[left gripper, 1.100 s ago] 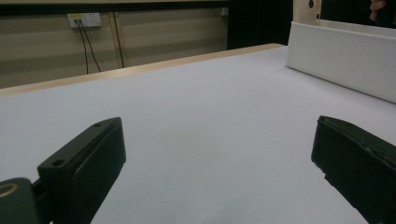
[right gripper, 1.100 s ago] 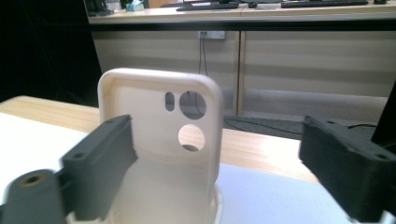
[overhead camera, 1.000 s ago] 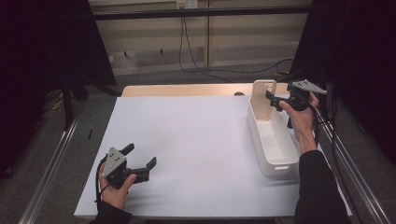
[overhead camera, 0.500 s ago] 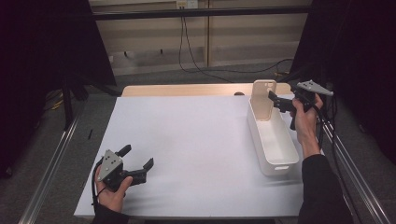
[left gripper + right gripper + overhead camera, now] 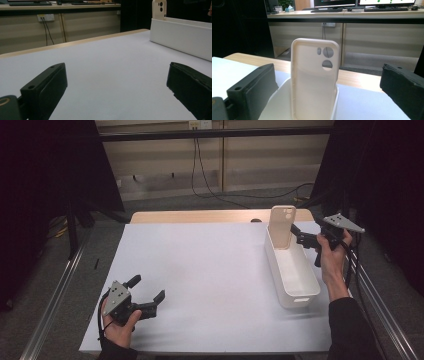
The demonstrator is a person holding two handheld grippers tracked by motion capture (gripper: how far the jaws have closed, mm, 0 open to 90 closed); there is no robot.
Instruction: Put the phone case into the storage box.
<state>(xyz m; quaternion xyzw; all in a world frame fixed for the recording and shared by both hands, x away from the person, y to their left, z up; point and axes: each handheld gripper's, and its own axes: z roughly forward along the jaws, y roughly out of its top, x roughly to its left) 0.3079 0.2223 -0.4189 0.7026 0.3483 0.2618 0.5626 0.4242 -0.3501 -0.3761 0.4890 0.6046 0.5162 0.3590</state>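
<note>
A beige phone case (image 5: 281,226) stands upright at the far end of a long white bin (image 5: 300,290) on the right side of the table. My right gripper (image 5: 296,234) hovers just right of the case, open, its jaws pointing at it with nothing between them. In the right gripper view the phone case (image 5: 314,82) stands a short way ahead, framed by the jaws of the open right gripper (image 5: 327,87), its camera cut-outs at the top. My left gripper (image 5: 147,288) rests open near the front left of the white sheet. From the left gripper (image 5: 117,82) the bin (image 5: 180,37) and case (image 5: 159,9) show far off.
A white sheet (image 5: 210,270) covers the table, with a bare wooden strip (image 5: 195,216) along its far edge. Metal rails (image 5: 55,295) run along both sides. Cables (image 5: 210,180) lie on the floor beyond, against a wall.
My right gripper has drawn back a little to the right and lower, away from the case. The left gripper has barely shifted.
</note>
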